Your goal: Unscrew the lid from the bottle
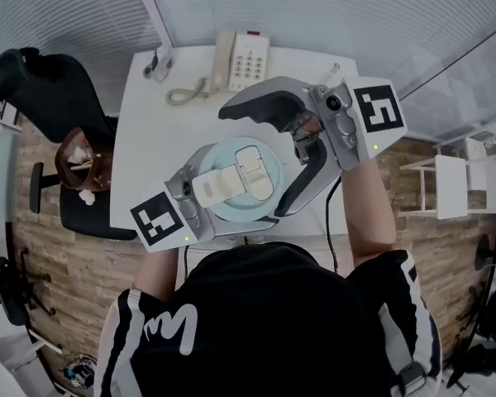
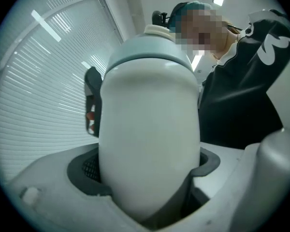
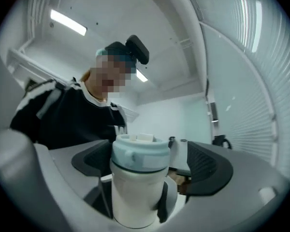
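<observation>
At the near edge of the white table, my left gripper has its jaws clenched on the white body of the bottle, held upright with both pads pressing its sides. The pale blue lid is seated on the bottle. My right gripper stands released, jaws spread wide to either side of the lid, the right-hand pad clearly apart from it. A telephone lies at the table's far edge.

bottle: cream | lid: pale blue (white flap) | table: white | marker cube: black-and-white squares
</observation>
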### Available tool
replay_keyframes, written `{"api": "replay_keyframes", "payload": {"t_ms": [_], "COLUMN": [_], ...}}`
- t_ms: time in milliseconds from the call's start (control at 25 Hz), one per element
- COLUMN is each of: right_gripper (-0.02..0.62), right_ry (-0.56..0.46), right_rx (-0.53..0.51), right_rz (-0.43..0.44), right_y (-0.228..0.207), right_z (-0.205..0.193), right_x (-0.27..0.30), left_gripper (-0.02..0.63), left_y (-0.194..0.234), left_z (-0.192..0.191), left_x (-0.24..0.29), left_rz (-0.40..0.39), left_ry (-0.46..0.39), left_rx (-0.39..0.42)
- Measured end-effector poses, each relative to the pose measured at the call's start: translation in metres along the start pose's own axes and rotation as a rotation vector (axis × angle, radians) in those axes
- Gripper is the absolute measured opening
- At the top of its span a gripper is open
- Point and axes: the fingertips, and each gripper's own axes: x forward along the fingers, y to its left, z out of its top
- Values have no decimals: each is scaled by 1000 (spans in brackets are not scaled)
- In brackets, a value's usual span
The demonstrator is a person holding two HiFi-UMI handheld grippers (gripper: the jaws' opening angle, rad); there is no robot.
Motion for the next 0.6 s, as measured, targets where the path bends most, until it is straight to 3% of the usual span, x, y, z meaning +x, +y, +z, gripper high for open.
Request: {"api": "replay_keyframes", "payload": {"t_ms": [160,320,440,600], "right_gripper": [488,488,487,481], "right_ry": [70,119,177,145], "right_rx": [-123,-166,-193,-168], "right_rz": [-386,-714,-900,-1049], "right_y": [-24,-50,-69,-85], "right_z": [-1,-8,-21,-27], "right_x": [2,8,8,0], "left_gripper": [468,468,468,468], "left_y": [49,82,96,103], "left_z": [-2,-7,-9,-15], "left_x": [-26,-42,-45,-45], "left_rz": [269,482,578,648], "left_ry": [-25,6,12,12], "left_rx": [-15,20,21,0]}}
